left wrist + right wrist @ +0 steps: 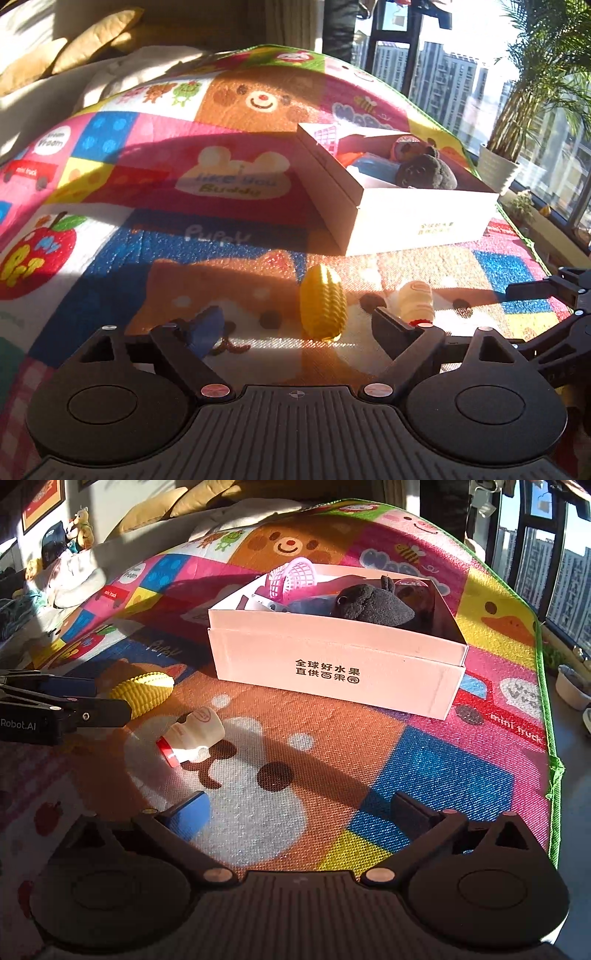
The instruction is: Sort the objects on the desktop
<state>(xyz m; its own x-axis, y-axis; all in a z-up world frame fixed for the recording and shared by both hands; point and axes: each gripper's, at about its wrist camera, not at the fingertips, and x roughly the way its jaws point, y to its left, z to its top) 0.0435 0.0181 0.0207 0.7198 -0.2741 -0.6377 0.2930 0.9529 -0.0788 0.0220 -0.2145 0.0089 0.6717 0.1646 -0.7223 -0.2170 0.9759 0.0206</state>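
Note:
A yellow toy corn cob [323, 302] lies on the colourful play mat, between the fingertips of my open left gripper [295, 326] without being touched; it also shows in the right wrist view [144, 691]. A small white bottle with a red cap [416, 302] lies just right of it, by the left gripper's right finger, and shows in the right wrist view [194, 735]. A pink cardboard box [332, 664] holds a dark plush toy [369, 603] and a pink basket [291, 576]. My right gripper [303, 814] is open and empty over the mat.
The play mat [406, 757] covers the surface; its green edge [552, 768] runs along the right. Cushions [155, 506] lie at the back. A potted plant [498, 170] and windows stand to the right of the box [406, 218].

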